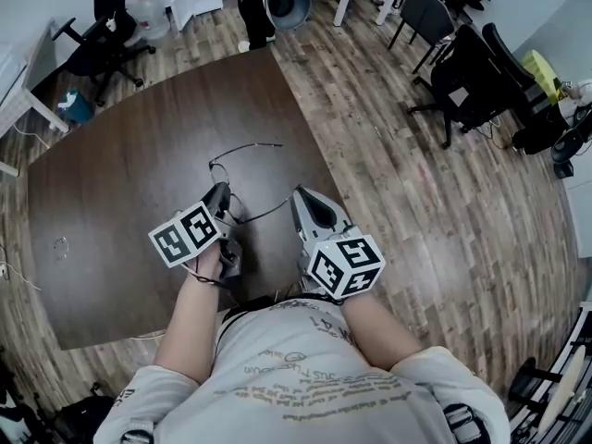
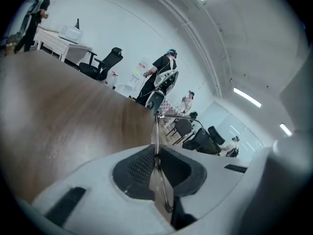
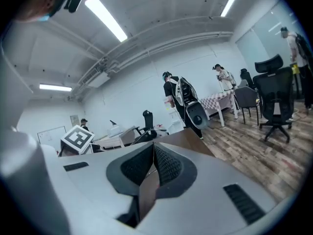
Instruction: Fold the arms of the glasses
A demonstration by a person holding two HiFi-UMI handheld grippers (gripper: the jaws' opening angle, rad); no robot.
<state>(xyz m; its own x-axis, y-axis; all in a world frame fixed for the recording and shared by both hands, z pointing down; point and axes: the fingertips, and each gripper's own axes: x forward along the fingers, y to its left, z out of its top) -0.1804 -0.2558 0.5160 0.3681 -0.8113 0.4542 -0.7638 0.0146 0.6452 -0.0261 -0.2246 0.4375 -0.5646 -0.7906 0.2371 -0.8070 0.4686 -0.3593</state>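
Office, dark wood bench [image 1: 111, 202]. Head view: left tongs [image 1: 222, 194] pinch the wire glasses [image 1: 248, 145], which reach out ahead of them, apparently clear of the bench, so the arms have room to swing. Right tongs [image 1: 302, 195] just beside. Left gripper view: pads clamped on the thin frame, steadying it. Right gripper view: closed, empty, probably the pusher.
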